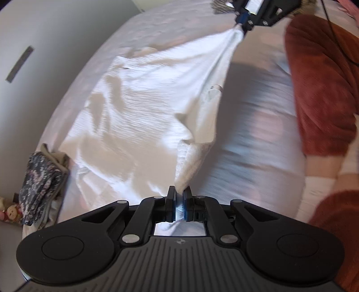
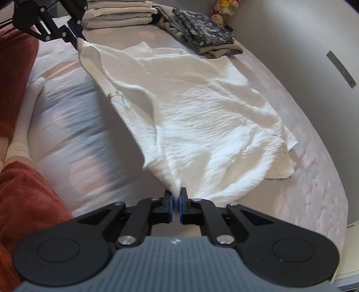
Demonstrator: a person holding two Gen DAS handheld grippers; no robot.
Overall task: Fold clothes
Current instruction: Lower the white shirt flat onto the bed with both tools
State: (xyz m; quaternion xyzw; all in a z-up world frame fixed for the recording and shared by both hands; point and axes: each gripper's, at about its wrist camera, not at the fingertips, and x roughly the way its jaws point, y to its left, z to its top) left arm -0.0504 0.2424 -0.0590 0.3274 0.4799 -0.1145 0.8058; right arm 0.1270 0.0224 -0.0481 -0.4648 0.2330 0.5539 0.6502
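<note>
A white crinkled garment [image 1: 139, 107] lies partly spread on the bed, its near edge lifted and stretched between both grippers. My left gripper [image 1: 179, 193] is shut on one corner of it. My right gripper [image 2: 176, 196] is shut on the other corner. Each gripper shows in the other's view, the right one at the top of the left wrist view [image 1: 241, 23] and the left one at the top left of the right wrist view [image 2: 77, 40]. The garment [image 2: 202, 116] drapes away from the held edge onto the bed.
The bed has a pale lilac sheet [image 2: 314, 170]. A folded dark patterned garment [image 2: 202, 31] and a stack of folded white clothes [image 2: 119, 15] lie at its far end. The person's rust-red clothing [image 1: 318, 85] is alongside. A grey wall [image 2: 291, 45] borders the bed.
</note>
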